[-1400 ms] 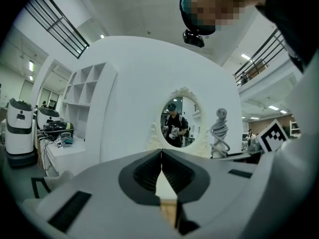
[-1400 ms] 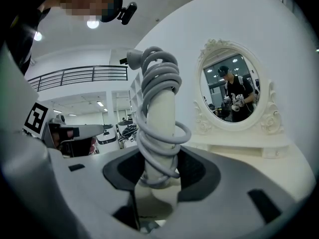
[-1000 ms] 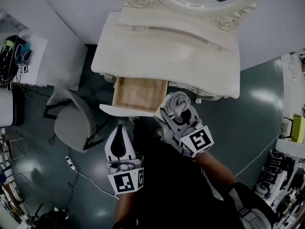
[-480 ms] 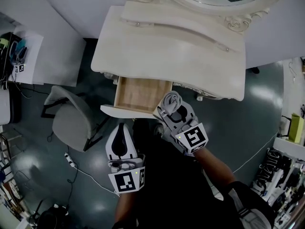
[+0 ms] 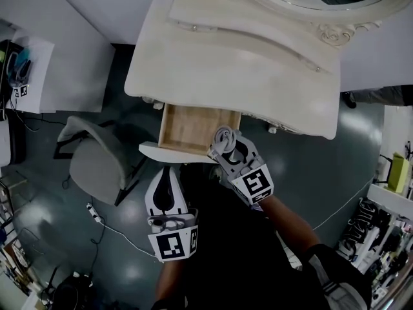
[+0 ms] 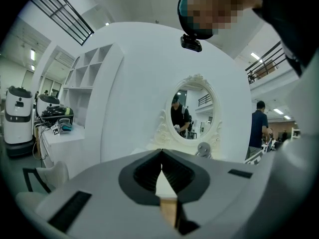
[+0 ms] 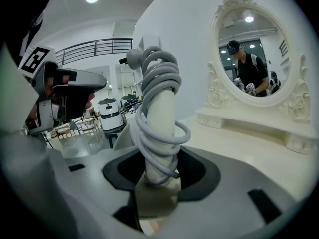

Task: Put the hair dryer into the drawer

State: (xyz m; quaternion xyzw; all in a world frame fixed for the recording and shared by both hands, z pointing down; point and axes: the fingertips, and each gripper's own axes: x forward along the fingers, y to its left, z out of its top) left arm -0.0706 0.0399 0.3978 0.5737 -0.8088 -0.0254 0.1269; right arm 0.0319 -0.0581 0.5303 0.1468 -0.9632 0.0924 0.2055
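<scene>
Right tool (image 5: 233, 155) clamps white, grey-cord-wrapped hair dryer (image 5: 225, 136), long axis along the jaws; open pale-wood drawer (image 5: 190, 126) lies just beyond its tip, leftward; left tool (image 5: 166, 176) closed, empty

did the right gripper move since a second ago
Yes. The right gripper, shut on the hair dryer, has shifted left: from just right of the drawer to over its front right corner.

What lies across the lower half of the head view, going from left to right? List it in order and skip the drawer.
grey chair → left gripper, shut with nothing in it → right gripper, shut on the hair dryer
</scene>
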